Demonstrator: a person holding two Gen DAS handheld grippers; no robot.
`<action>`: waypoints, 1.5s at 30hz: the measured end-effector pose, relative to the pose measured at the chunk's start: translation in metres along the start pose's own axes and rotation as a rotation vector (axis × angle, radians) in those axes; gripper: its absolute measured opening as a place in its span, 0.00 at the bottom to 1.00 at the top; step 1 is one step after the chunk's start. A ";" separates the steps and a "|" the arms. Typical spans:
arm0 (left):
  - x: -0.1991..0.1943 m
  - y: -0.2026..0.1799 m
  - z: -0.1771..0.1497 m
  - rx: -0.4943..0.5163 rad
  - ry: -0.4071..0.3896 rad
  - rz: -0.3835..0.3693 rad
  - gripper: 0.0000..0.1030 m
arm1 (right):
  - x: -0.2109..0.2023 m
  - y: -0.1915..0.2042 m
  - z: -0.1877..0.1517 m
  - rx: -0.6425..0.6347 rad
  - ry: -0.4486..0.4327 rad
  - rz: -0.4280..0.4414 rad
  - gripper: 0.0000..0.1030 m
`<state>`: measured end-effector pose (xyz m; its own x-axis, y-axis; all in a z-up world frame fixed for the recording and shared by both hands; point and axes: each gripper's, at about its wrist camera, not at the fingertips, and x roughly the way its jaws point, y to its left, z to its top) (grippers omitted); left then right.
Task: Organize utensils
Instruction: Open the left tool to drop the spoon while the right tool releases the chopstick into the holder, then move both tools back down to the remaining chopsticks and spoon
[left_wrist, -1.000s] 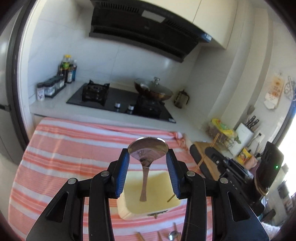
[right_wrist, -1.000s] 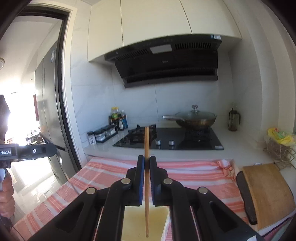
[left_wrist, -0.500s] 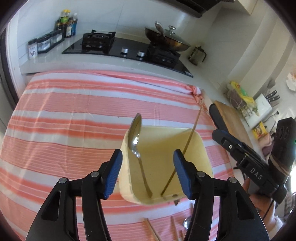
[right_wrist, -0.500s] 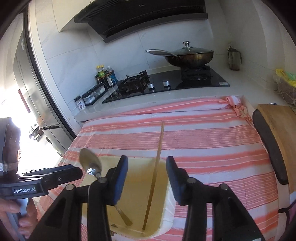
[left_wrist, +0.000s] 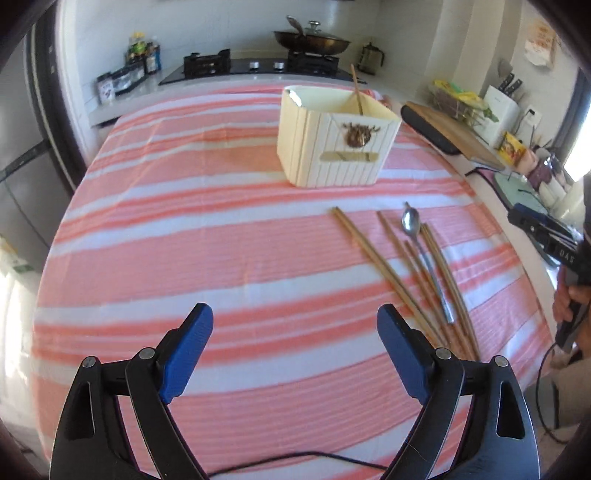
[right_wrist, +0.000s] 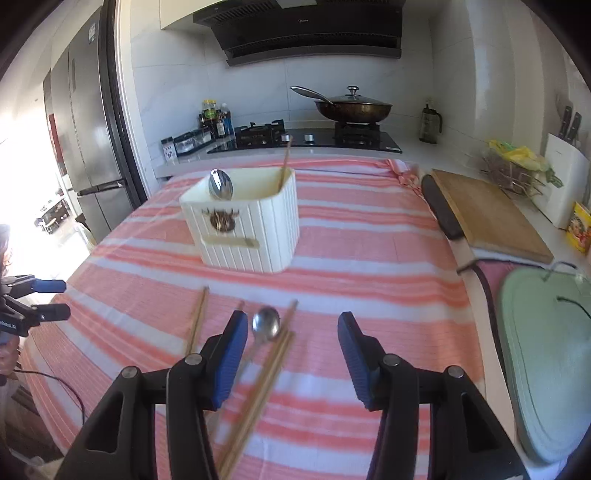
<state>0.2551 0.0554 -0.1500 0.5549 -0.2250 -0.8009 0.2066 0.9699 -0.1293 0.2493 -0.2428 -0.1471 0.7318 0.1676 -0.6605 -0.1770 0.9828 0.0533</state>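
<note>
Since the earlier frame both tools have let go and drawn back: the spoon and chopstick they carried now stand in the white holder (left_wrist: 334, 142). The left tool (left_wrist: 295, 354) hangs wide open and empty over the striped cloth (left_wrist: 207, 251). The right tool (right_wrist: 291, 358) is also spread wide and holds nothing, low above the loose utensils.

The right view shows the spoon in the holder (right_wrist: 220, 184), its bowl leaning at the near-left corner, and the upright chopstick (right_wrist: 284, 166) at the back right. The left view shows that chopstick but hardly any of the spoon. It shows instead the whole row on the table: several loose chopsticks (left_wrist: 373, 258) and a second spoon (left_wrist: 424, 254) lying among them, just in front of the holder.

Beyond the cloth a stove (right_wrist: 314, 138) carries a lidded pan (right_wrist: 352, 107). A cutting board (right_wrist: 487, 214) lies to the right and a refrigerator (right_wrist: 85, 122) stands to the left.
</note>
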 end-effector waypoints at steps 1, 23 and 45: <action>0.000 -0.002 -0.010 -0.022 -0.008 -0.002 0.89 | -0.005 0.000 -0.015 0.007 0.004 -0.022 0.51; 0.020 -0.016 -0.060 -0.150 -0.127 0.110 0.93 | -0.049 0.010 -0.090 0.105 -0.069 -0.103 0.53; 0.014 -0.019 -0.064 -0.174 -0.089 0.061 0.99 | -0.040 0.022 -0.094 0.077 -0.042 -0.090 0.53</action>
<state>0.2069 0.0396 -0.1961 0.6324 -0.1654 -0.7568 0.0326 0.9818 -0.1873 0.1538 -0.2351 -0.1897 0.7697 0.0796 -0.6334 -0.0592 0.9968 0.0534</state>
